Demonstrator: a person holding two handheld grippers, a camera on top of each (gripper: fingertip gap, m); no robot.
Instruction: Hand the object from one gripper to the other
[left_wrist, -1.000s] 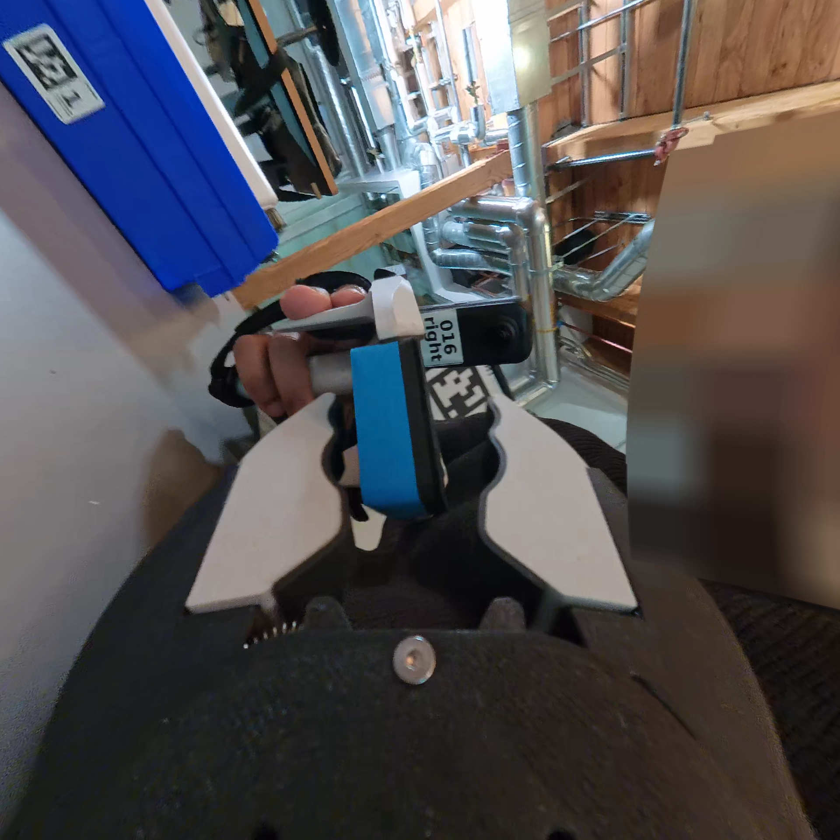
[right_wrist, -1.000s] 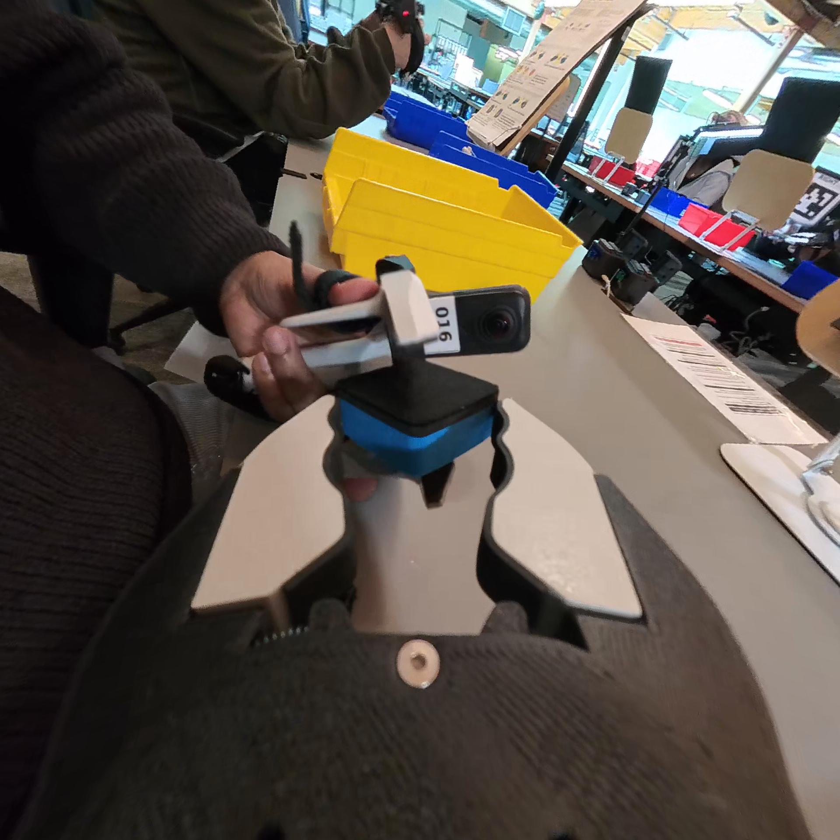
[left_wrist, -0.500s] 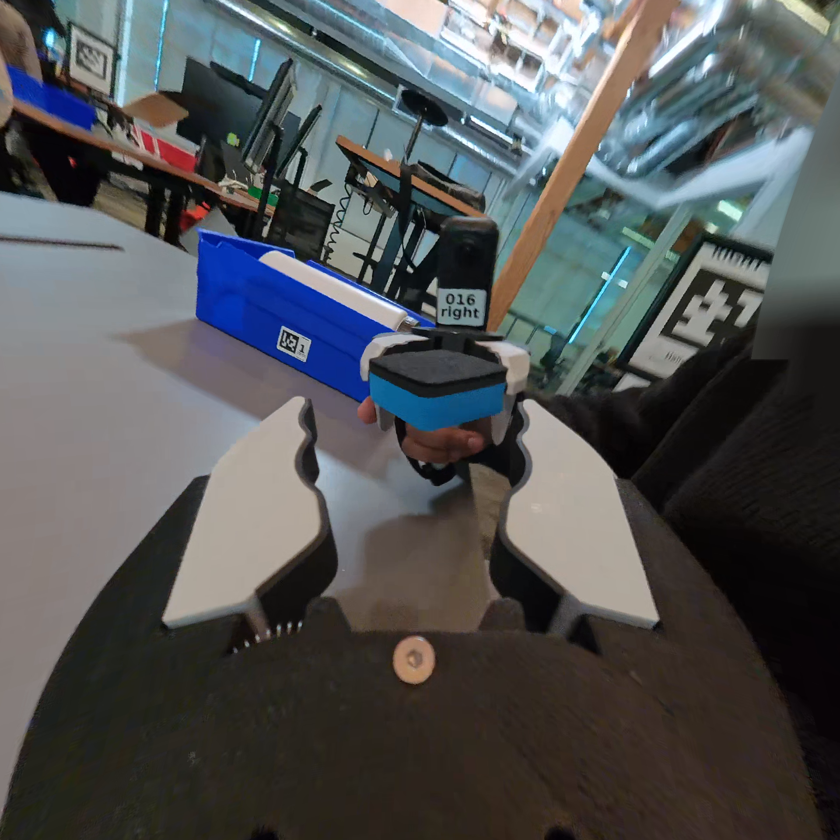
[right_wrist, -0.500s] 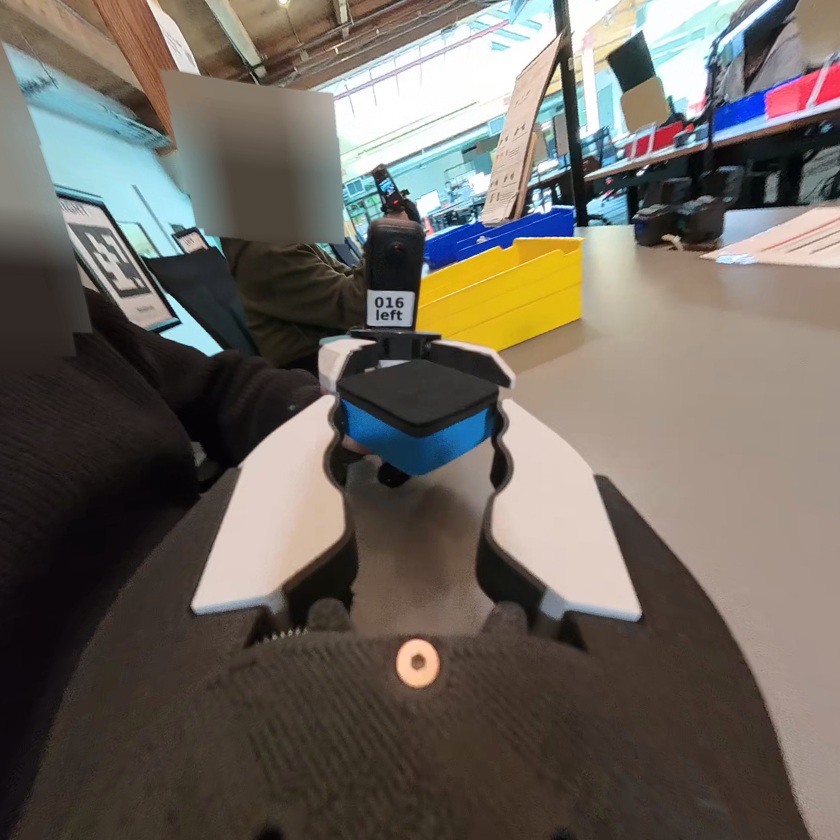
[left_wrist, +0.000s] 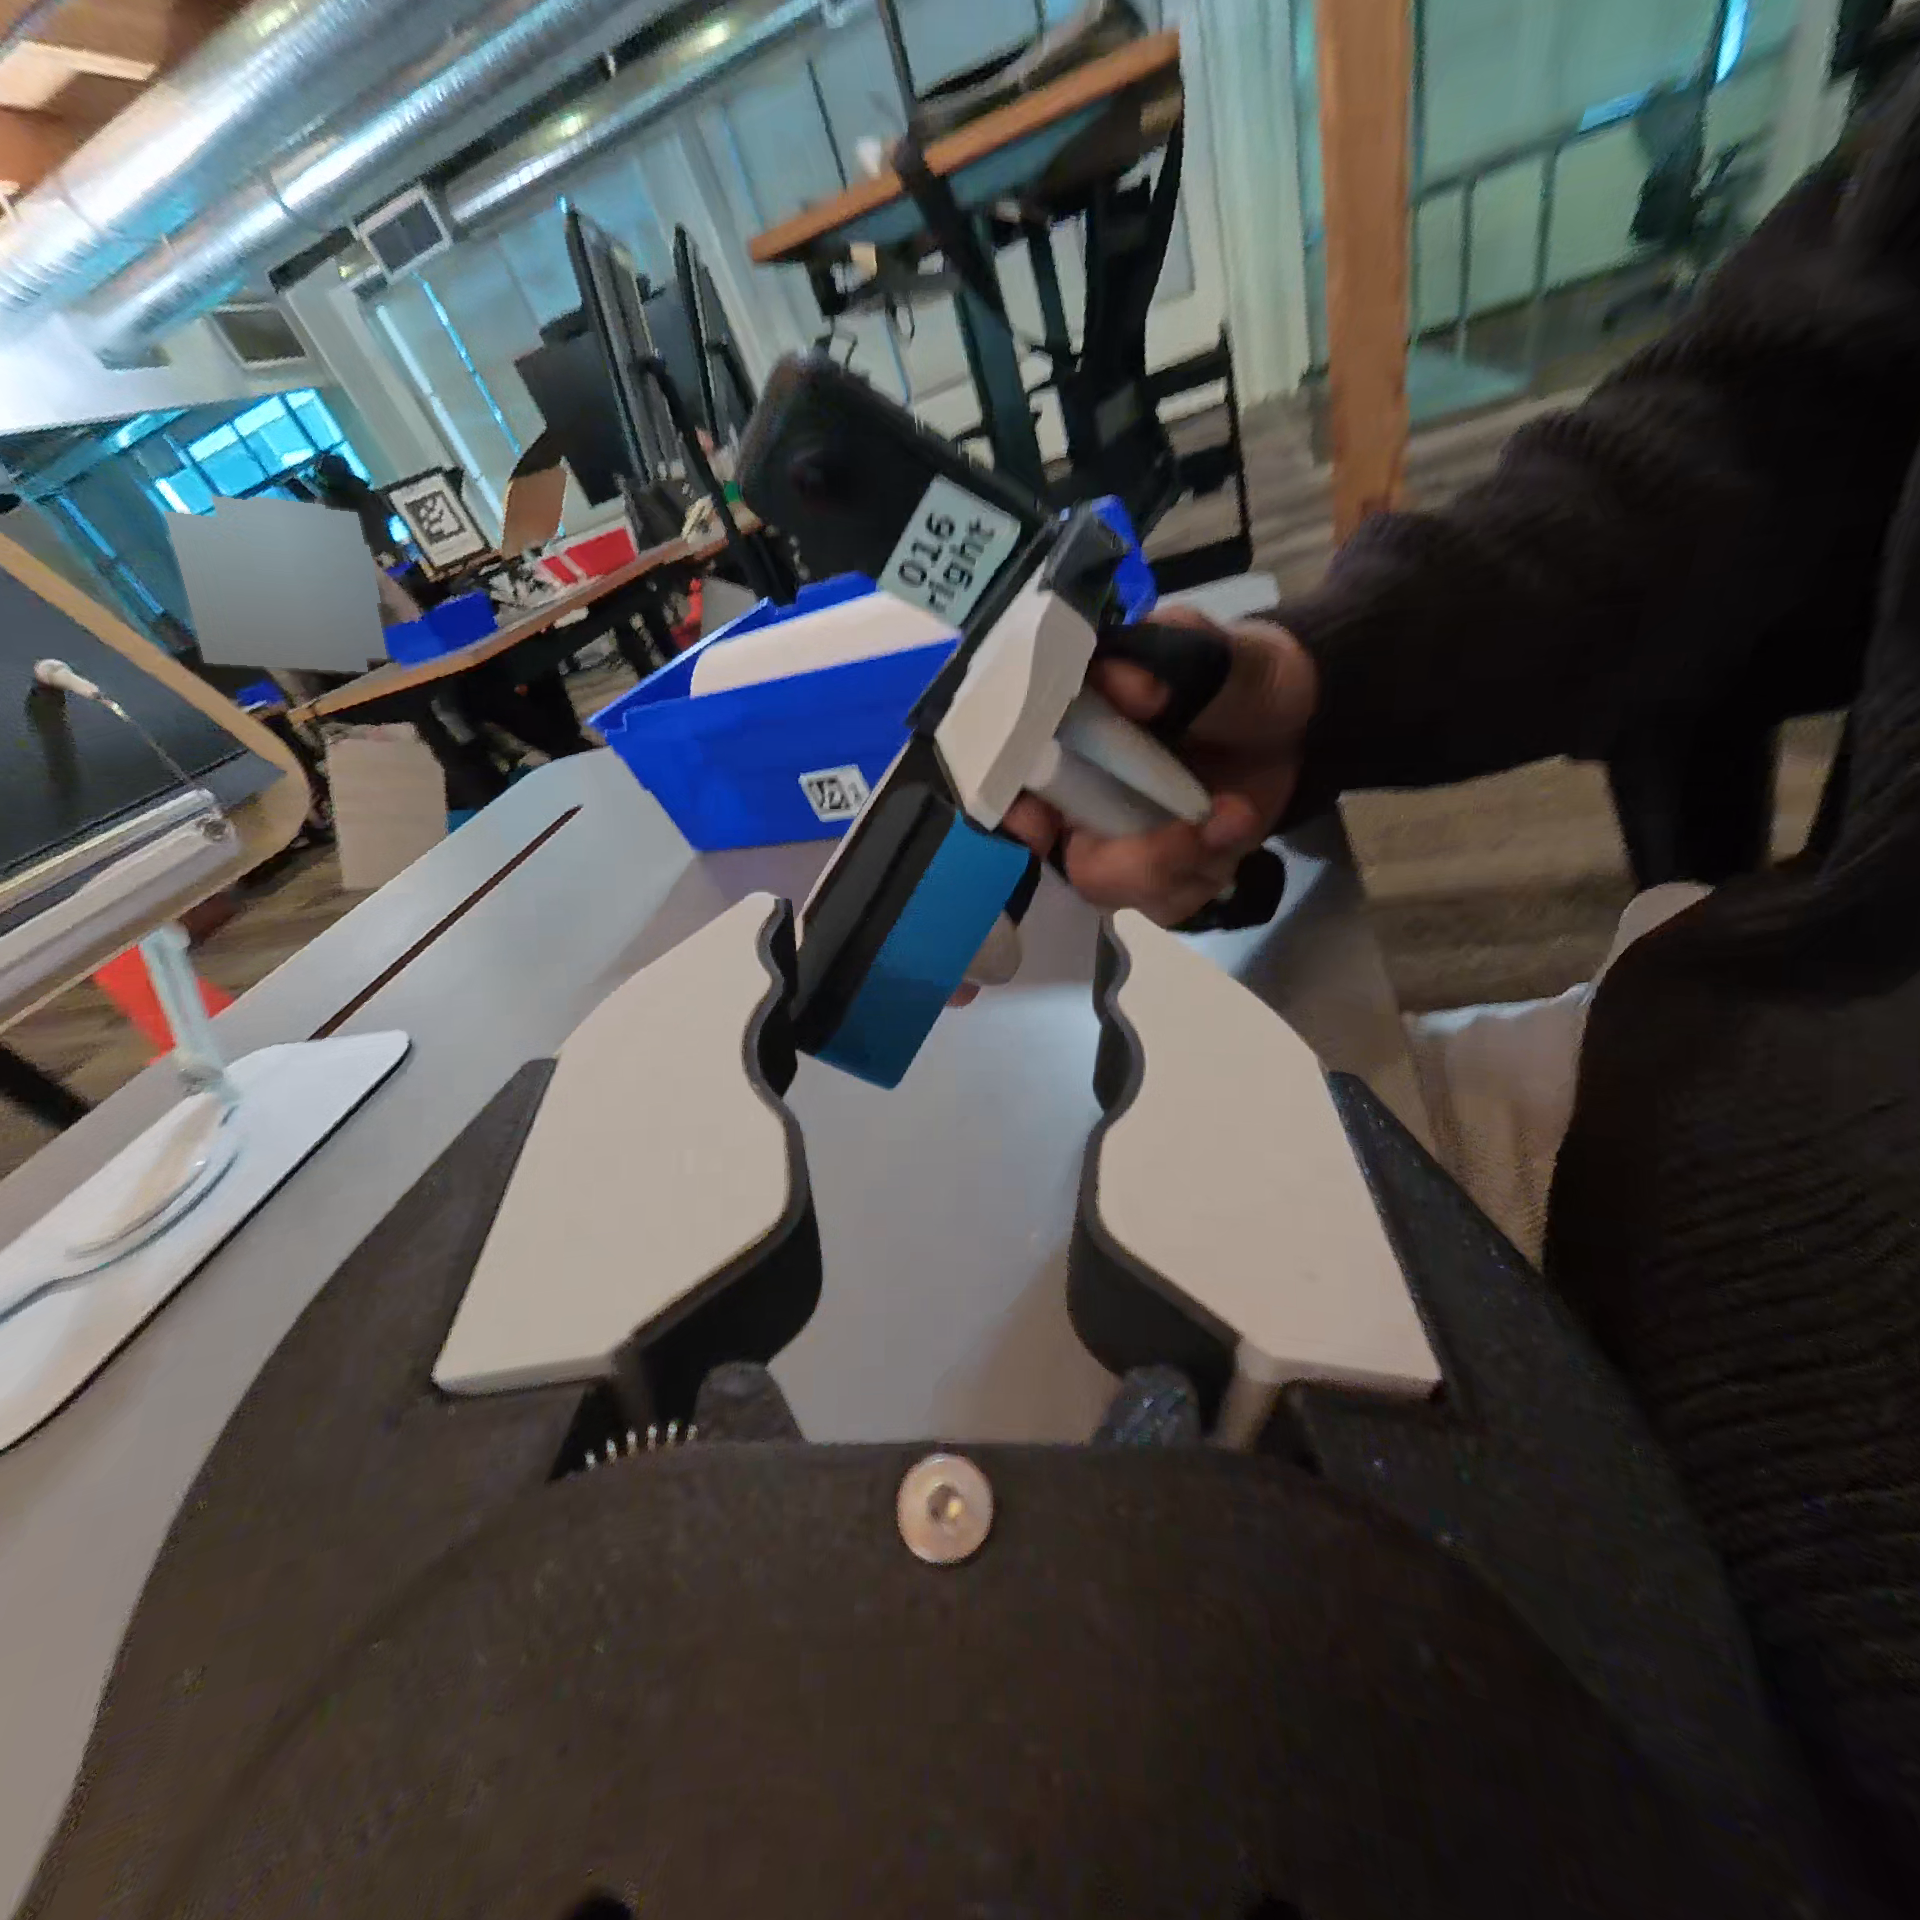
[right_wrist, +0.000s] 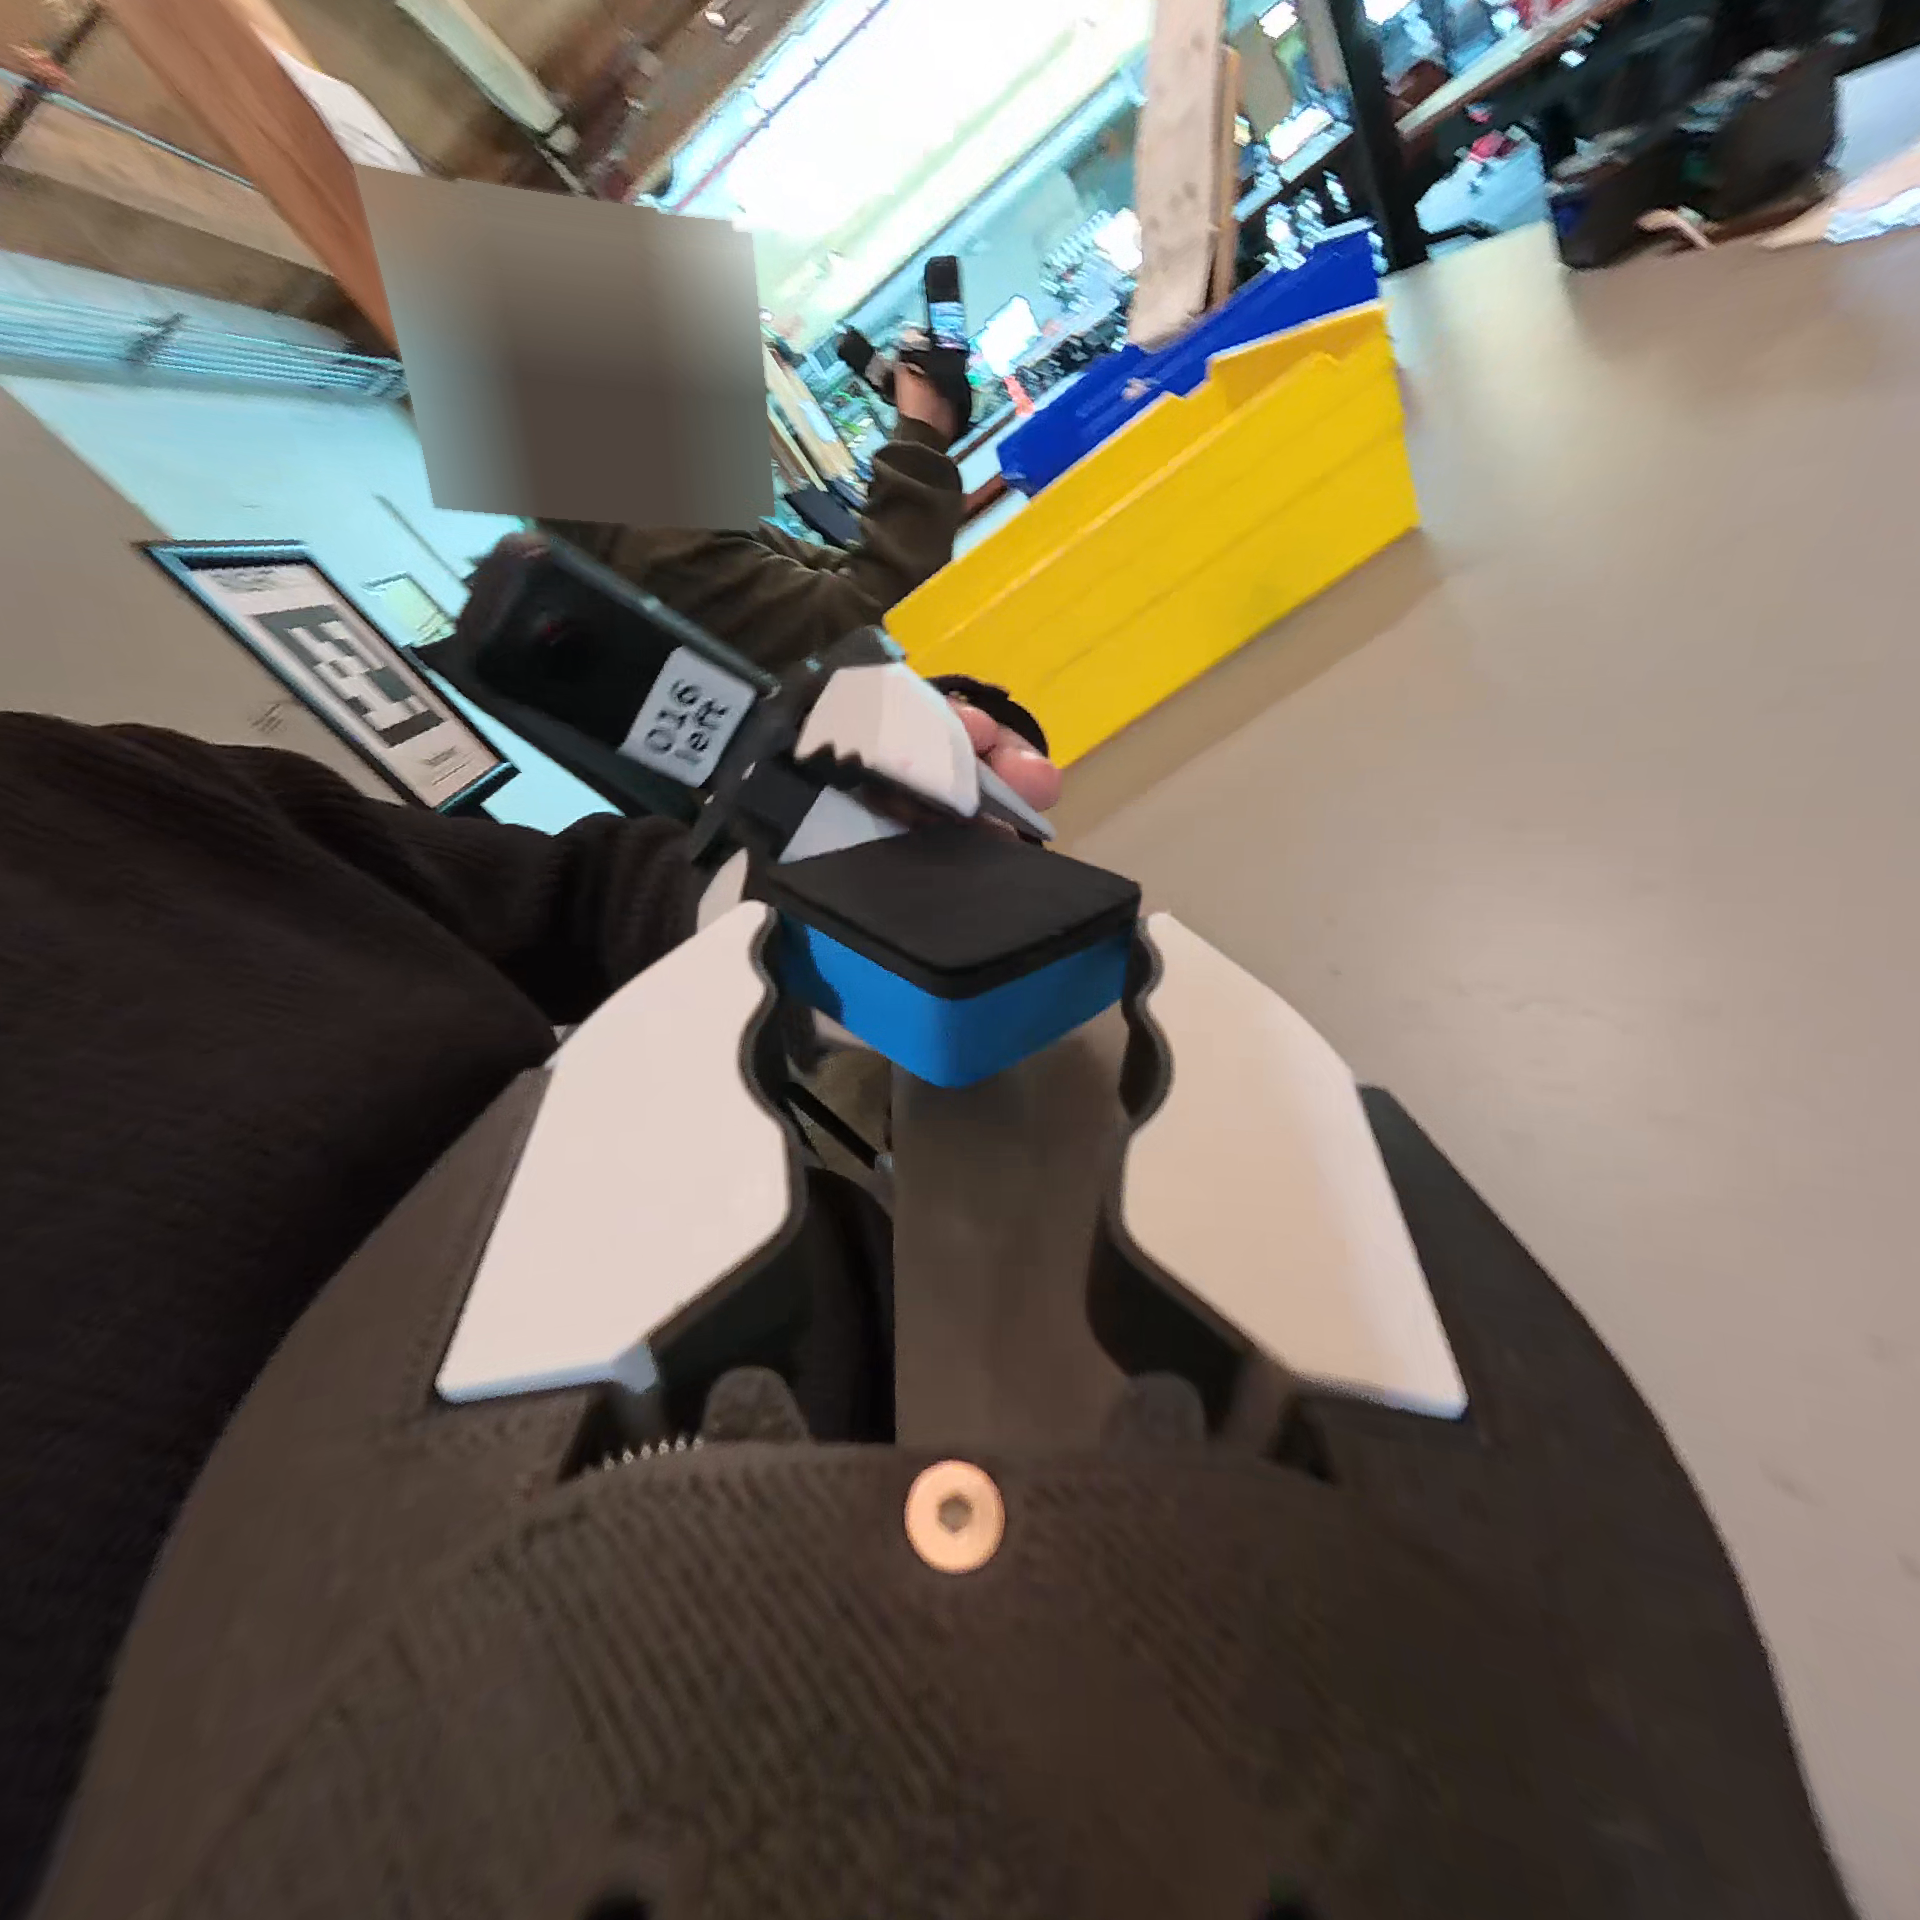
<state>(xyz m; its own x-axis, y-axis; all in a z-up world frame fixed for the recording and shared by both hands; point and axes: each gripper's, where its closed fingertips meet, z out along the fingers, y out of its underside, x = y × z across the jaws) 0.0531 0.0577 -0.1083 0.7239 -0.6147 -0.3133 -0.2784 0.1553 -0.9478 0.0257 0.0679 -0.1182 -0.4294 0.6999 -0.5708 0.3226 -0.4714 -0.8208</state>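
Observation:
A blue block with a black foam top sits between the fingertips of my right gripper, which is shut on its two sides and holds it above the grey table. The left gripper's white finger shows just beyond the block. In the left wrist view the block is tilted and hangs from the right gripper's fingers. My left gripper is open around it. The block is against the left fingertip, with a gap to the right fingertip.
A blue bin stands on the table behind the block. A white stand base lies at the left. Stacked yellow bins and a blue bin stand farther off. A person in an olive sleeve sits behind. My left and right fingertips are right by each other.
Both grippers have rolled and swung together, so the block now looks tilted in the left wrist view. The right gripper still holds the block. The left jaws stay open around it.

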